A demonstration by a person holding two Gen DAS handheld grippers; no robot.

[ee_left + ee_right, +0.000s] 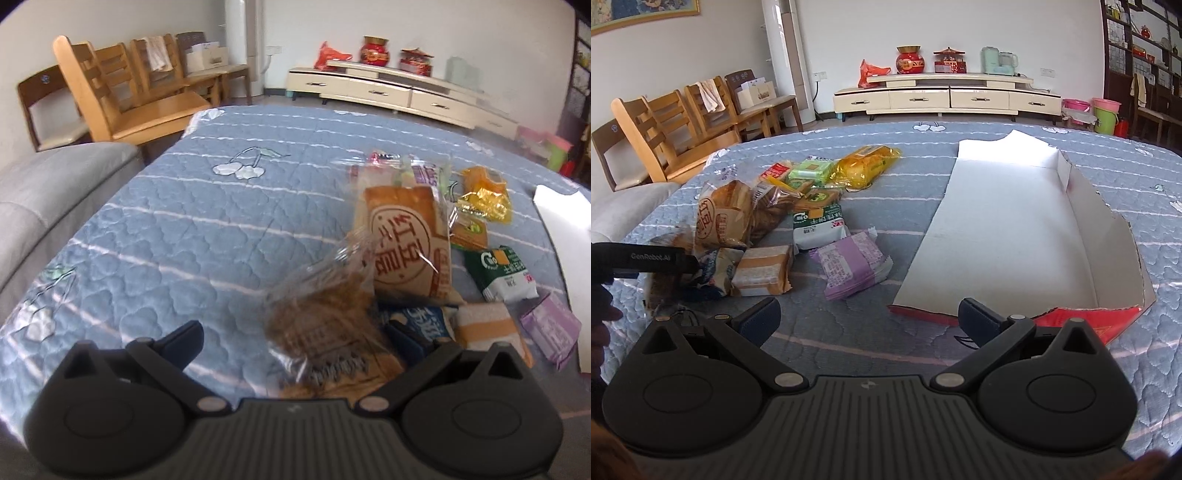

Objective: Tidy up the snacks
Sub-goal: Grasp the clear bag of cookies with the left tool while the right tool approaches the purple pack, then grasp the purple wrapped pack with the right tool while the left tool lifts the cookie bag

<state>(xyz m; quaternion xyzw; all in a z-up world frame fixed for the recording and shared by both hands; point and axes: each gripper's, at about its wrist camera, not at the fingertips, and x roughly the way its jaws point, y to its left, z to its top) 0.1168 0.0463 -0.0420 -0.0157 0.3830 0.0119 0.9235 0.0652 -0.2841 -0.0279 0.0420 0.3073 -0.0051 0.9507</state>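
Note:
A pile of snack packets lies on the blue quilted table [849, 332]. My left gripper [299, 343] is open over the pile's near end, with a clear bag of brown snacks [321, 332] between its fingers. Behind that bag lies a tan bread packet with red characters [402, 240]. It shows in the right wrist view too [720, 218]. Around it are a green and white packet [818, 225], a purple packet [849, 266], an orange-banded packet [762, 271] and a yellow bag [868, 166]. My right gripper [868, 321] is open and empty, above the cloth between the pile and the white open box [1004, 229].
The box has low walls on its far and right sides and a red flap [1082, 325] at its near edge. A grey sofa [44, 206] and wooden chairs [122, 96] stand left of the table. A low cream cabinet [945, 98] lines the far wall.

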